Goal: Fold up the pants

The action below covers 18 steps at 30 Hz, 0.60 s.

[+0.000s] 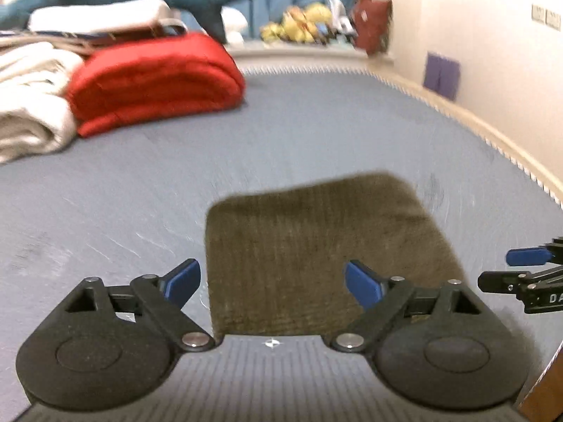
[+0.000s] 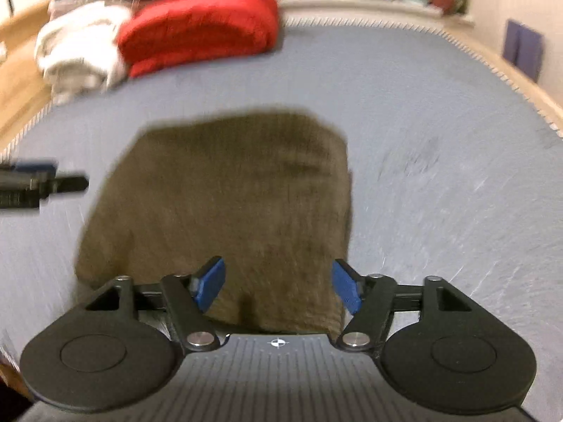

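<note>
1. The left gripper [image 1: 272, 283] stands with its blue pads spread wide and nothing pinched between them. The pants' near left edge shows in the gap, lower down and apart from the pads.
2. The right gripper [image 2: 278, 286] is also spread, somewhat less wide, and empty. It hangs over the near right part of the same cloth without touching it.
3. The pants [image 2: 225, 211] lie as a compact olive-brown block, roughly square, flat on the grey-blue bed surface [image 1: 316, 123]. From both grippers they lie straight ahead and below. The frames are blurred, so seams and layers cannot be made out.
4. The block runs slightly longer away from the grippers than across, so its long axis points forward, toward the far edge of the bed.
5. Each gripper sits at one near corner: left at the left side, right at the right. The right gripper's view centres more of the cloth, so I judge it slightly nearer the middle of the block. In the left view the right gripper's tip shows at the far right edge.
6. Farther out, a folded red garment [image 1: 155, 84] and white cloth [image 1: 31, 105] sit well apart at the far left.
7. Judging by the neat shape and empty jaws, the fold looks finished or nearly so.
</note>
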Available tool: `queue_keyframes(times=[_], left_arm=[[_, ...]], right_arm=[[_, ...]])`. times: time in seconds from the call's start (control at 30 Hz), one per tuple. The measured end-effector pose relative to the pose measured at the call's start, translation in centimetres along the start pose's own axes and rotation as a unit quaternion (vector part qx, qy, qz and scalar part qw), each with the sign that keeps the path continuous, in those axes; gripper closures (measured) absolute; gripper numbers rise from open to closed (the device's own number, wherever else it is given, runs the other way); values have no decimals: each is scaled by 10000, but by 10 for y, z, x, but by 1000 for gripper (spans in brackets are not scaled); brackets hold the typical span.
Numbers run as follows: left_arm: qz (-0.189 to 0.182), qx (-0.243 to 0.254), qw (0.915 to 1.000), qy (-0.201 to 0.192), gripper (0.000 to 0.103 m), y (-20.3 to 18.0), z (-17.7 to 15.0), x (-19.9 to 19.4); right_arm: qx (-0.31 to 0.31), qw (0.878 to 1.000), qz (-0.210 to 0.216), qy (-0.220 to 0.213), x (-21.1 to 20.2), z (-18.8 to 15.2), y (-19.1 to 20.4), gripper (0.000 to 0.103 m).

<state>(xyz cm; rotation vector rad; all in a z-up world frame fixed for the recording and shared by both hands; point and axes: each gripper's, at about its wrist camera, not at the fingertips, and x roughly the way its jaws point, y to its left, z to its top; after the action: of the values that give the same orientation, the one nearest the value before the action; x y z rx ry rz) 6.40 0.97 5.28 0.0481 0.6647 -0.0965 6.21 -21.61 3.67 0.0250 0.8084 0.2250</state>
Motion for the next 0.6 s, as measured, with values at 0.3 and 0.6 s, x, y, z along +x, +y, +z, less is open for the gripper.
queue_keyframes(times=[0.3, 0.6], left_arm=[[64, -862, 9963, -1, 0, -18, -35, -64], [352, -813, 9950, 471, 0, -42, -74, -47]], right_arm=[[153, 9928, -322, -1141, -79, -29, 36, 1], [672, 9916, -694, -862, -50, -60, 13, 1]])
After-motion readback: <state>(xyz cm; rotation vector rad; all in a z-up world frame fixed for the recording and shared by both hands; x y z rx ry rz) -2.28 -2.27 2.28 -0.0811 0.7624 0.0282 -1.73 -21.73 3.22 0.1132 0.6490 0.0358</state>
